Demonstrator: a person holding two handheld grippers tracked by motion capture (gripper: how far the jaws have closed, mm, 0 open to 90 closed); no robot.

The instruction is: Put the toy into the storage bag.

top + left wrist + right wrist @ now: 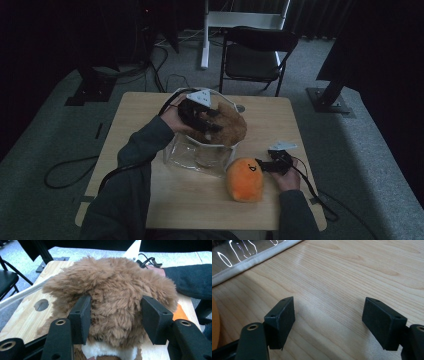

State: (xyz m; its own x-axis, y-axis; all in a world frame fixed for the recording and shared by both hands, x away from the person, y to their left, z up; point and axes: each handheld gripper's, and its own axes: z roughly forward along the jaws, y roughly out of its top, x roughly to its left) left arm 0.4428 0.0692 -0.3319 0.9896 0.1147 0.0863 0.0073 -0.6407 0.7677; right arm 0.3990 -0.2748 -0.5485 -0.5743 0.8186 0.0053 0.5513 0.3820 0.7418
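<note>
So the left tool [113,317] had its jaws squeezed on the brown plush toy [112,297], held over the clear bin [192,155]. Looked super light and squishy, so pinching deep fur mid-body made sense. The bin's rim seemed the only snag, with plenty of worktop [200,200] around. The right tool [329,320] sat wide open and empty beside the orange plush [244,178].

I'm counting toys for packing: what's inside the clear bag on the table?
A brown plush toy sits in the clear bag, with the left gripper closed on it. Whatever lies beneath it is covered.
</note>
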